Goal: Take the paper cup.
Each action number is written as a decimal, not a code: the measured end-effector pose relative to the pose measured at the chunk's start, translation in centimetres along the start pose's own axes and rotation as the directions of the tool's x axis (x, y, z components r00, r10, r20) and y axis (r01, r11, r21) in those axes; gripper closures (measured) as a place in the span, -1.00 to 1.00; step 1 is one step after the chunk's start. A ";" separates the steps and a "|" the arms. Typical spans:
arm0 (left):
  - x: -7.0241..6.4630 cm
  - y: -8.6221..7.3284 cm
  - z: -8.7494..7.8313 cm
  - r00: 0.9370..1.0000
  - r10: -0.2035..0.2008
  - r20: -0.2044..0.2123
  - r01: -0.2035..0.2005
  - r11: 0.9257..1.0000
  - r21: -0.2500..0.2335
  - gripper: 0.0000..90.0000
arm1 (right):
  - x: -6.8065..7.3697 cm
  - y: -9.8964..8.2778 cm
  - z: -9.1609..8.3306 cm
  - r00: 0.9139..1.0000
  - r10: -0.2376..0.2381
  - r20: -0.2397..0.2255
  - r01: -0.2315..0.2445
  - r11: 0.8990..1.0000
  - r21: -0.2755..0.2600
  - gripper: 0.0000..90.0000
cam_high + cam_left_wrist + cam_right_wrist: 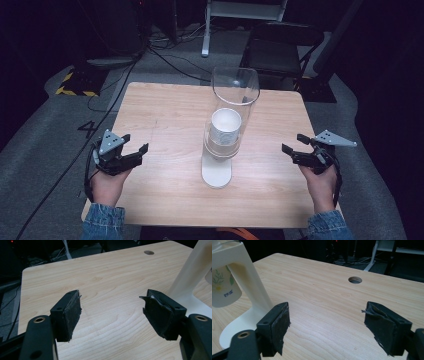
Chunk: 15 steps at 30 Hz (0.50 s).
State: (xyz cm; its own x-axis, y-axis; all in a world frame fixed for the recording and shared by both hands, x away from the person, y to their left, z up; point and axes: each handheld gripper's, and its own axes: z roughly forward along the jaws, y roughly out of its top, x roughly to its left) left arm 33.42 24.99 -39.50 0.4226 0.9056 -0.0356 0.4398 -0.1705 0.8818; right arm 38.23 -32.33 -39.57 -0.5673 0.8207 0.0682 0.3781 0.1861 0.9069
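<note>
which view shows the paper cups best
The high view: the paper cups sit stacked in the clear tube of the dispenser. The right gripper view catches the bottom cup's flower print at its edge; the left gripper view shows a sliver.

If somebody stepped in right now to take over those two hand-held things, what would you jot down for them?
Left tool: open, holding nothing, at the table's left side, apart from the dispenser.
Right tool: open, holding nothing, at the table's right side, also apart.
Cup dispenser: white stand with a clear tube, upright mid-table. Paper cups sit in the tube; the lowest one hangs out of the bottom.
Done: nothing visible; no cup is out on the table.
Left: probably pull a cup from the bottom, perhaps steadying the stand with the other tool.
</note>
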 end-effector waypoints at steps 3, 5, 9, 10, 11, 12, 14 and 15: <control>0.0 0.0 0.1 1.000 0.002 0.002 -0.002 1.000 0.001 -0.34 | -0.2 -0.1 -0.2 1.000 -0.001 0.003 0.001 1.000 0.002 -0.53; -0.1 0.1 0.1 1.000 0.008 0.003 -0.008 1.000 0.003 -0.34 | -0.2 -0.1 -0.2 1.000 0.005 0.001 -0.005 1.000 0.001 -0.53; 0.0 0.1 0.3 1.000 -0.001 0.008 0.001 1.000 -0.001 -0.34 | 0.1 -0.1 -0.2 1.000 -0.001 -0.008 0.001 1.000 0.003 -0.53; 0.0 0.1 0.3 1.000 -0.006 0.007 0.006 1.000 -0.001 -0.34 | 0.5 -0.2 0.0 1.000 -0.012 -0.020 0.013 1.000 0.009 -0.54; 0.0 0.2 0.3 1.000 -0.002 0.008 0.002 1.000 -0.001 -0.34 | 0.5 -0.2 0.0 1.000 -0.012 -0.020 0.013 1.000 0.009 -0.54; -0.1 0.1 0.4 1.000 -0.002 0.008 0.002 1.000 0.001 -0.34 | 0.7 -0.3 0.2 1.000 -0.016 -0.026 0.016 1.000 0.006 -0.55; -0.1 0.0 0.4 1.000 0.002 0.006 -0.002 1.000 0.006 -0.34 | 1.4 -0.2 0.7 0.998 -0.016 -0.053 0.016 1.000 0.007 -0.57; -0.1 0.0 0.4 1.000 0.003 0.009 -0.003 1.000 0.006 -0.34 | 1.7 -0.2 1.0 0.997 -0.014 -0.070 0.014 1.000 0.001 -0.58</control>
State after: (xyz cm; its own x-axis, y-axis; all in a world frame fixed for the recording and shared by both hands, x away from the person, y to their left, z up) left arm 33.66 24.76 -39.67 0.4308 0.9017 -0.0367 0.4430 -0.1759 0.8791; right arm 37.91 -30.39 -40.05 -0.6221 0.7784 0.0840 0.3710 0.1986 0.9072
